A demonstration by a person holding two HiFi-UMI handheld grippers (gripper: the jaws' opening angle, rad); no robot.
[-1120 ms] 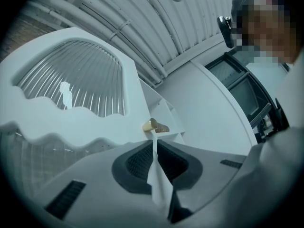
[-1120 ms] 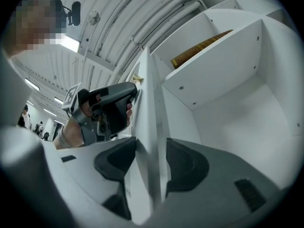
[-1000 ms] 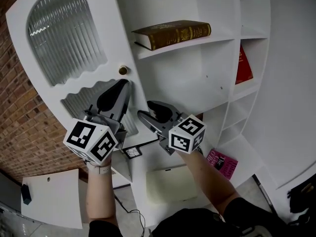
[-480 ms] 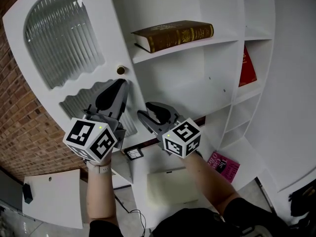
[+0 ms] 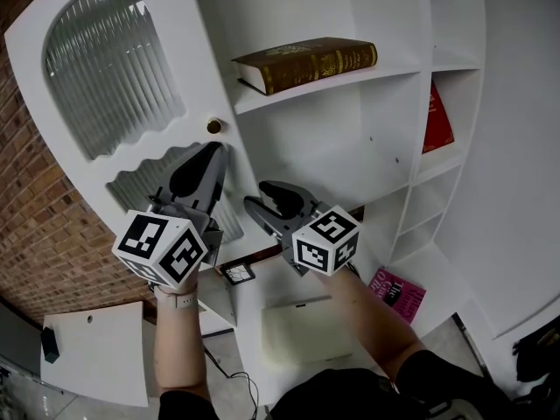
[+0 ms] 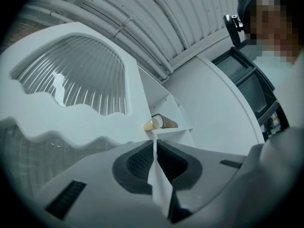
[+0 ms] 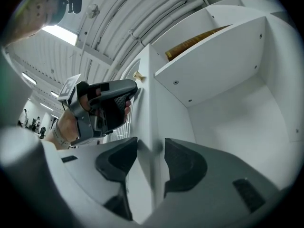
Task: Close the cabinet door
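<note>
The white cabinet door (image 5: 188, 77) stands swung open at the left, with ribbed glass panels and a brass knob (image 5: 214, 127). My left gripper (image 5: 216, 150) lies against the door's face below the knob. Its jaws are almost together, with only a white slit between the pads (image 6: 142, 160). My right gripper (image 5: 265, 196) straddles the door's free edge (image 7: 149, 108). Its jaws have just been opening, and the edge sits between the pads (image 7: 180, 163). The right gripper view also shows the left gripper (image 7: 134, 87) and the knob (image 7: 138, 76).
A brown book (image 5: 306, 59) lies on an upper shelf, and a red book (image 5: 435, 116) stands in a right compartment. A pink book (image 5: 394, 289) and a cream box (image 5: 306, 326) sit low down. A brick wall (image 5: 44, 217) runs behind the door, and a white board (image 5: 87, 348) lies below.
</note>
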